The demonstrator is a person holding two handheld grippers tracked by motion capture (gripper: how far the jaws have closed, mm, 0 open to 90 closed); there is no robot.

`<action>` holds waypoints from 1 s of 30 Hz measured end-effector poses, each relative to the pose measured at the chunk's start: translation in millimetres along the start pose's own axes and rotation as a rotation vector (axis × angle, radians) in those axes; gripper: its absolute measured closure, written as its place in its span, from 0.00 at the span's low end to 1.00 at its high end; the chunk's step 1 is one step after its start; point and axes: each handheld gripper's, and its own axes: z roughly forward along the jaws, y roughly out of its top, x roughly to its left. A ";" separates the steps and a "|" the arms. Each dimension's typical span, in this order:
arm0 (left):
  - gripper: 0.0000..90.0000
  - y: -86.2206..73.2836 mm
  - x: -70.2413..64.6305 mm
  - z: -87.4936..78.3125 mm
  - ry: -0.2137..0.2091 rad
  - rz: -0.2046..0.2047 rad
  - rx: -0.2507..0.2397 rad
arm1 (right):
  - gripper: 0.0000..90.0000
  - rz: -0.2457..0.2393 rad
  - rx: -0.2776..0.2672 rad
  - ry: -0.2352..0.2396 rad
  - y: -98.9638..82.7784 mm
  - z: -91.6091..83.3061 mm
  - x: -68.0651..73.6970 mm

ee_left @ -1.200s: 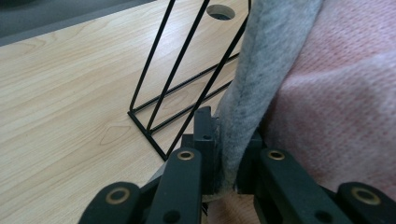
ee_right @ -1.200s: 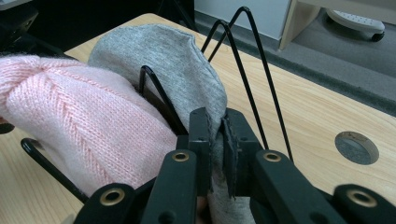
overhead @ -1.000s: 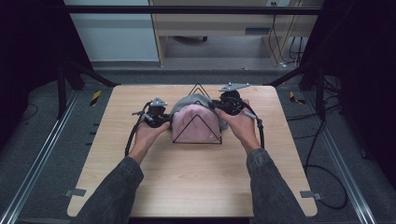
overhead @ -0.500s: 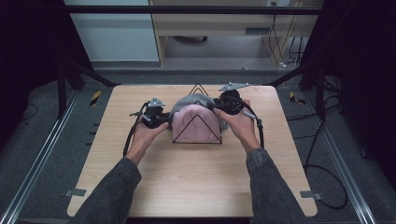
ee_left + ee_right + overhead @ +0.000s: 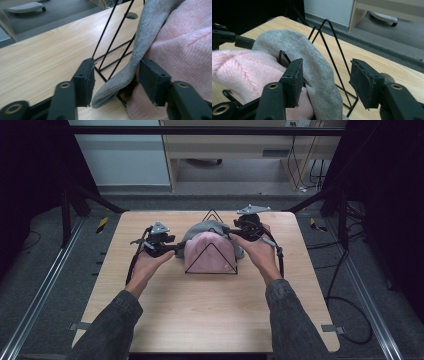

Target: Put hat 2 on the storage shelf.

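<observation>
A black wire rack (image 5: 212, 215) with triangular frames stands mid-table. A pink knit cloth (image 5: 209, 252) is draped over its front and a grey cloth (image 5: 207, 226) lies behind it. My left gripper (image 5: 177, 248) is at the rack's left side. In the left gripper view it (image 5: 118, 77) is open, with the grey cloth's hanging end (image 5: 117, 82) between the jaws and the pink cloth (image 5: 185, 45) beside the right jaw. My right gripper (image 5: 231, 232) is at the rack's right side. It (image 5: 328, 80) is open around the grey cloth's fold (image 5: 319, 75), next to the pink cloth (image 5: 244, 72).
The wooden table (image 5: 200, 315) has a cable hole (image 5: 131, 15) near its far edge. Rack wires (image 5: 332, 57) rise right beside the jaws. Yellow-and-black tools (image 5: 101, 224) lie on the floor at both sides. A chair base (image 5: 384, 16) stands beyond the table.
Both hands have shifted only slightly at the sides of the rack. The cloths and the rack have stayed in place.
</observation>
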 end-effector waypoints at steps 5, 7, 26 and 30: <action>0.40 7.2 -0.1 -11.5 0.026 0.008 -0.004 | 0.45 0.016 -0.016 -0.012 4.1 -7.9 -2.3; 0.37 10.4 -0.6 -16.5 0.037 0.011 -0.009 | 0.43 0.026 -0.022 -0.015 5.5 -10.8 -3.4; 0.14 29.8 -20.3 -46.6 -0.009 0.041 -0.017 | 0.22 0.065 -0.078 -0.079 13.6 -30.0 -0.3; 0.13 32.3 -28.6 -51.6 -0.031 0.057 -0.018 | 0.20 0.055 -0.099 -0.077 15.3 -35.9 3.9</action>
